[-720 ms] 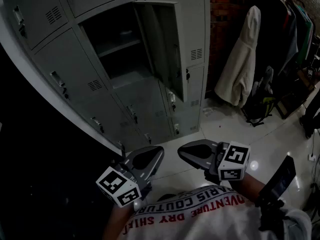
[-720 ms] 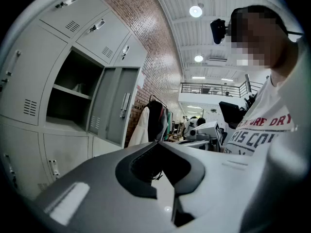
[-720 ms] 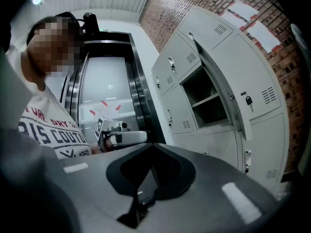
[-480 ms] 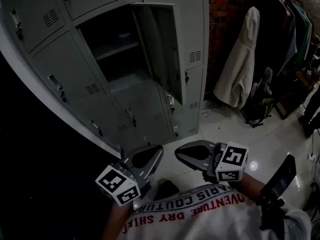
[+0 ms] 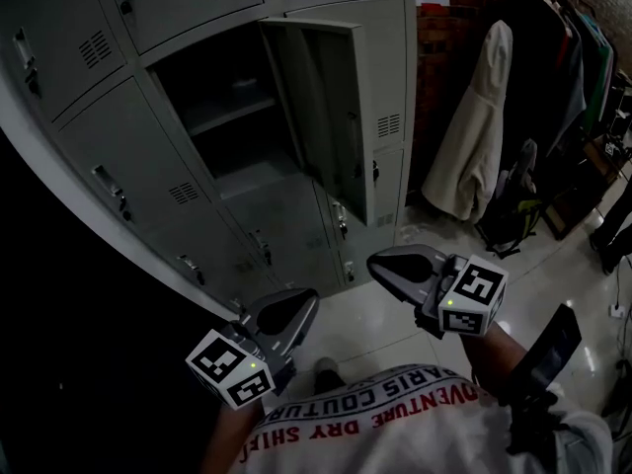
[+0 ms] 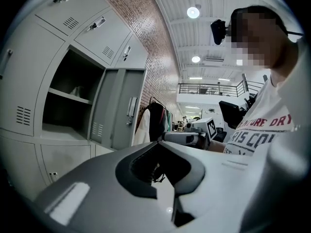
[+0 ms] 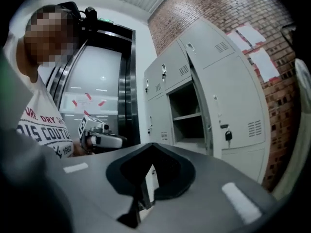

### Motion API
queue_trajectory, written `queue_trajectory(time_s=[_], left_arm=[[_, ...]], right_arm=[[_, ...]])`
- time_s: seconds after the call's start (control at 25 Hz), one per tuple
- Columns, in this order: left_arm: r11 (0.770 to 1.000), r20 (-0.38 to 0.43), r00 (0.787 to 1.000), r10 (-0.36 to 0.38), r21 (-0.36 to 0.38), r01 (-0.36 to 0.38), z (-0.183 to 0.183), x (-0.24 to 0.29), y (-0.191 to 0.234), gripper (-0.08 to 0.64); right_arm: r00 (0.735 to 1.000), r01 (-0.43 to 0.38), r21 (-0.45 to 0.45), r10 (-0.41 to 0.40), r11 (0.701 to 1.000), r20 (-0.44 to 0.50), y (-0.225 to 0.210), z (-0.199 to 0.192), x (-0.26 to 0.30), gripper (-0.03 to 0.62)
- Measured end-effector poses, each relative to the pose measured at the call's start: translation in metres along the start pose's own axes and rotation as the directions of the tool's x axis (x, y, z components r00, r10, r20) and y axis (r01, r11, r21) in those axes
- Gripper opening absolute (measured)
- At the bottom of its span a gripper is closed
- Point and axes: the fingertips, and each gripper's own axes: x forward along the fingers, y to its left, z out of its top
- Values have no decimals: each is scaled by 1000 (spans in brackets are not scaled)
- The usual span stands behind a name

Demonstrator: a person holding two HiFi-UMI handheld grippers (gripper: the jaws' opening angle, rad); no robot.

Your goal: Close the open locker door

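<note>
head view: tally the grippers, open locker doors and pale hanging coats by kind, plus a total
grippers: 2, the left gripper and the right gripper
open locker door: 1
pale coat, hanging: 1
total: 4

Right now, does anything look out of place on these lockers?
Yes: one locker door hangs wide open, swung right, baring its shelf, while the neighbouring doors are shut. The left claw and right claw are both clear of it.
</note>
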Motion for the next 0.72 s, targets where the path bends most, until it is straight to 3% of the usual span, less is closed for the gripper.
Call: queue_trajectory(time_s=[0.2, 0.4, 0.72], left_arm=[[1000, -20, 1000, -3, 8, 3, 3, -3, 16, 3], [1000, -21, 1000, 6, 6, -6, 7, -7, 38, 3], [1000, -38, 999, -14, 15, 15, 15, 0, 63, 3]], right_arm=[[991, 134, -91, -131, 987, 36, -53, 33, -1, -8], [952, 299, -100, -289, 949, 101, -113, 71, -4, -8], [922, 378, -81, -367, 922, 121, -173, 94, 26, -8]])
